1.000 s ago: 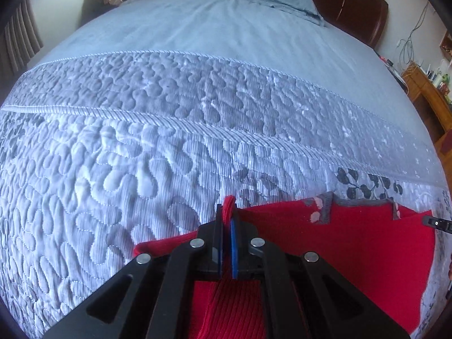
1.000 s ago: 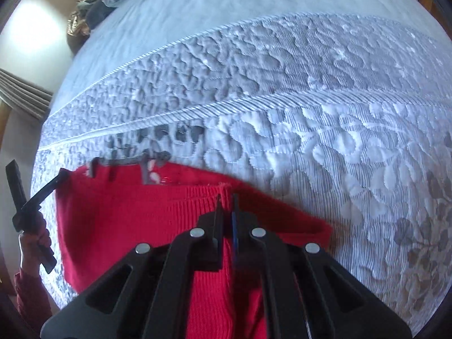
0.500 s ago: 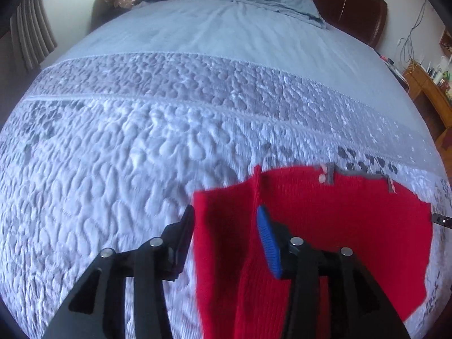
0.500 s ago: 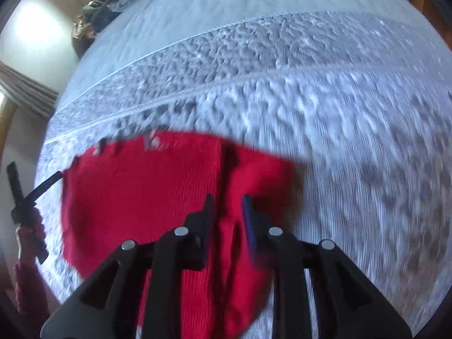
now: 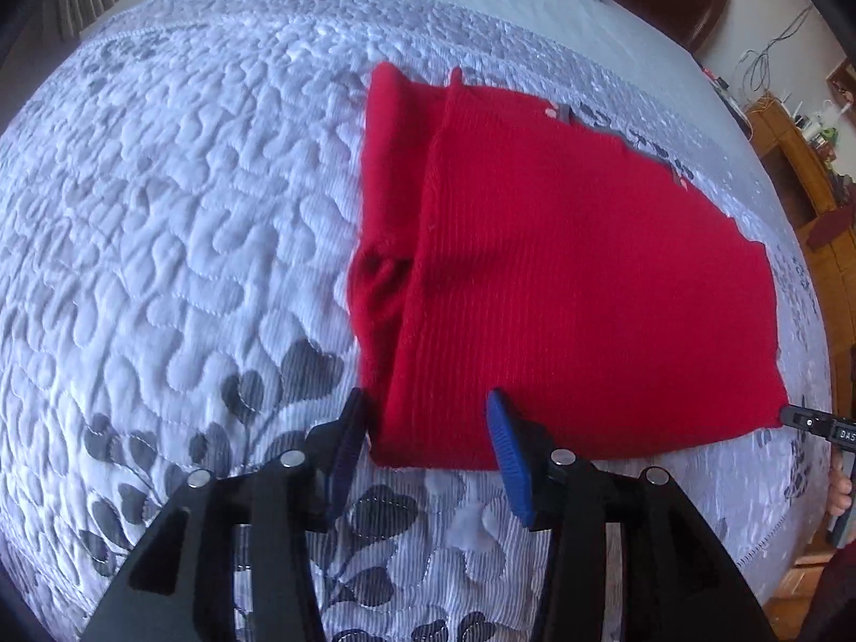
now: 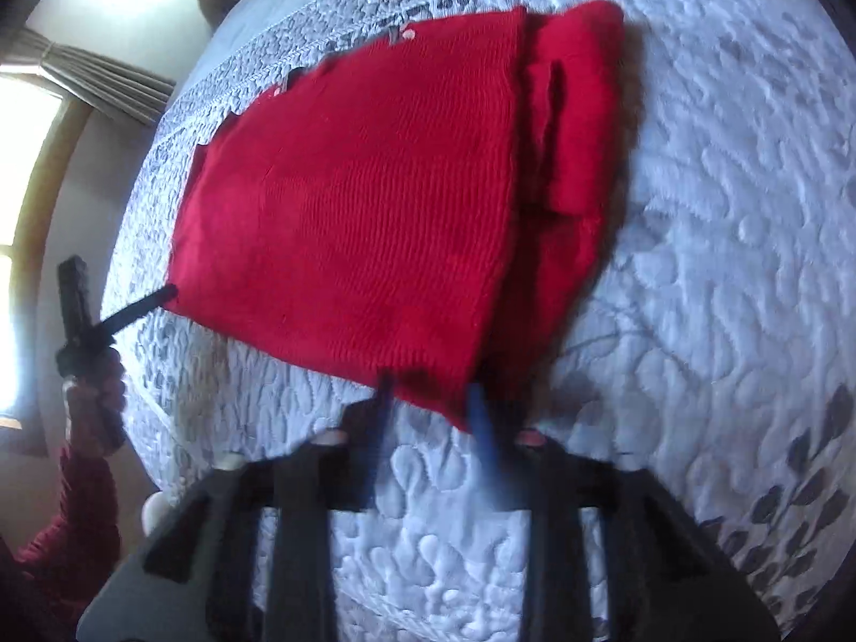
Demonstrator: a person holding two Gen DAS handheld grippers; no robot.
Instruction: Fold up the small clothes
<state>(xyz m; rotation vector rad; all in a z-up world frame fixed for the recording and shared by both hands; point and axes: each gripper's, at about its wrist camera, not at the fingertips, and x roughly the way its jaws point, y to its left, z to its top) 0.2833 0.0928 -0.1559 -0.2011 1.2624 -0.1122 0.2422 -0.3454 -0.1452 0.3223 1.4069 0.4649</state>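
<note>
— Sweater (image 5: 562, 267) flat on the quilt (image 5: 187, 187): red ribbed knit, folded into a block, sleeve tucked along one side.
— And the tongs?
— Left gripper (image 5: 422, 417) just sprang wide, easing in slightly, hem between its tips, ungripped. Right gripper (image 6: 428, 401) blurred, narrow, closing, pinching nothing.

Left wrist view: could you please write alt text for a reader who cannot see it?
A folded red knit garment lies on a quilted grey bedspread. The left gripper, jaws just closing slightly, stands open astride its near corner.
</note>
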